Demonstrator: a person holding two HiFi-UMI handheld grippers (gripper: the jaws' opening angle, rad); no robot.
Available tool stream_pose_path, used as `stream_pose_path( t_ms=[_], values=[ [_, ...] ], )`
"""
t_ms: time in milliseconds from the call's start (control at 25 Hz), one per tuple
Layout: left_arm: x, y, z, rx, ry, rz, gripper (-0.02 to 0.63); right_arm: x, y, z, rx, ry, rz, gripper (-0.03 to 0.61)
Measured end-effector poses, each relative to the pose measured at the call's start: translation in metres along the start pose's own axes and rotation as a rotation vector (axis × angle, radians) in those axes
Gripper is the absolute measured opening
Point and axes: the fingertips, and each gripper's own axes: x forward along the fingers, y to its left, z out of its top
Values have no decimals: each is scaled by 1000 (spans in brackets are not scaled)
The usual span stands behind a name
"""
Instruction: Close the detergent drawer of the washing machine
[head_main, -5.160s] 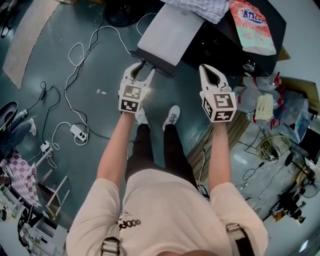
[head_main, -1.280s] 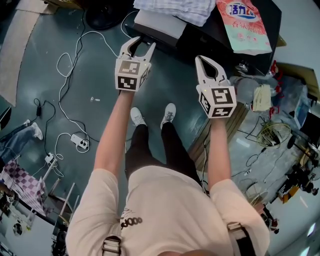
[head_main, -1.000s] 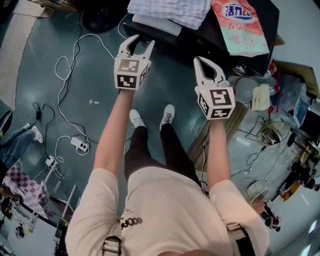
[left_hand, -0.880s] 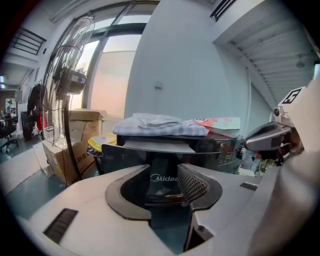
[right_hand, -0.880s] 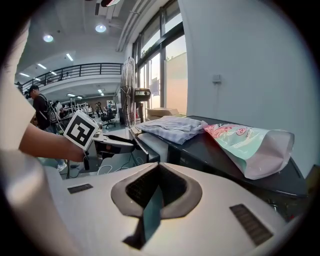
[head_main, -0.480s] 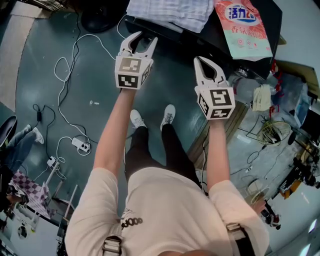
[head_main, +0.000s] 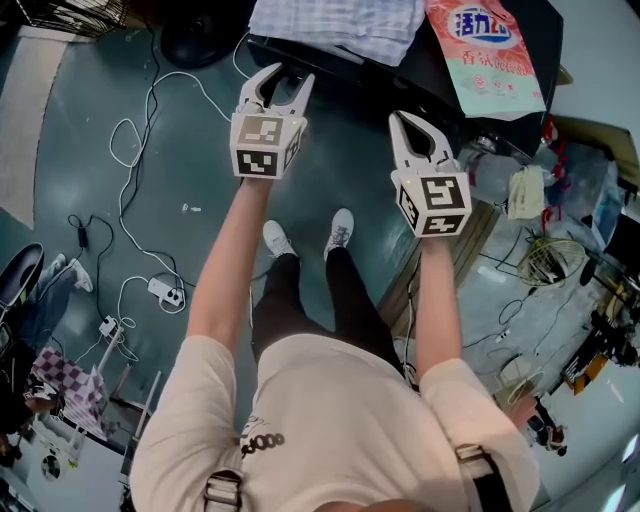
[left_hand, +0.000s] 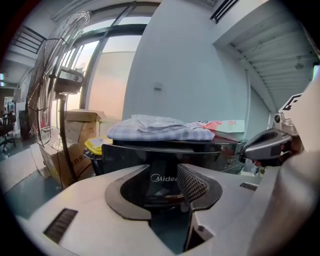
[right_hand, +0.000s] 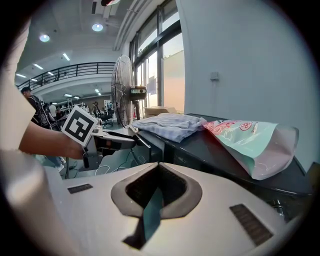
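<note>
The left gripper (head_main: 285, 82) has its jaws spread and holds nothing. Its tips sit at the front left corner of the washing machine (head_main: 400, 80). The right gripper (head_main: 408, 124) is closed and empty, held off the front edge. The detergent drawer (left_hand: 125, 155) appears fully in, flush with the dark front panel, so the task looks done; only withdrawal remains. About five seconds earlier the drawer projected well out over the floor.
</note>
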Motion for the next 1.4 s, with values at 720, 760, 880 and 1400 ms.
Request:
stream_pose_path(
  t_ms=[720,760,880,1400],
  values=[
    [32,6,12,27,20,22,179,-4,-11,-5,1,9,-19,-5],
    [33,5,12,28,20,21,179,-4,-12,-5,2,9,-22,-5],
    [35,5,13,19,15,23,179,-5,-12,-8,6,9,-27,-5],
    [46,9,18,17,6,14,178,-33,-12,-14,12,16,-84,-5]
  ],
)
